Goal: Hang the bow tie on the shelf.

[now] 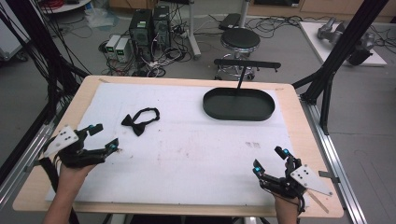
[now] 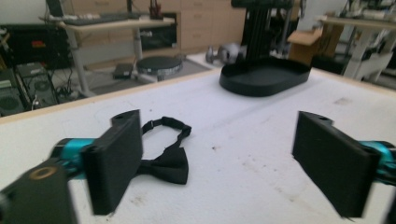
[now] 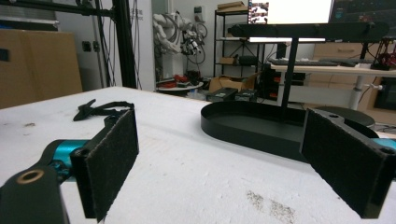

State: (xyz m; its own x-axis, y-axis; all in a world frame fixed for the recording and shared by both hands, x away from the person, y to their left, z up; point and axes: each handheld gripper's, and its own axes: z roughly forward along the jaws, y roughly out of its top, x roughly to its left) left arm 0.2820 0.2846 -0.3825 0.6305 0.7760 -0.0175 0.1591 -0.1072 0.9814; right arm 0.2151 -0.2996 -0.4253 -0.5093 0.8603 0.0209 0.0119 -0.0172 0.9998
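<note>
Left hand-held gripper (image 1: 104, 137) is the one working here. It hangs near the left edge of the desk (image 1: 187, 158) with its jaws spread and nothing between them, pointed at the black bow tie (image 1: 139, 120). The tie lies flat on the white sheet toward the far left part of the desk, strap looped out behind the bow, near the gripper but not touching it. In the left gripper view the bow (image 2: 169, 164) sits just off the left jaw, not centred between the two.

My take on doing this well: shift sideways first so the knot in the middle lines up between the jaws, then come down low and pinch the knot rather than a wing or the thin strap. The fabric is floppy, so a wing grab would probably just fold and slip.

Right hand-held gripper (image 1: 269, 162) sits by the near right corner, jaws also spread and empty. The black oval tray (image 1: 238, 111) at the far right side looks like the drop spot.
</note>
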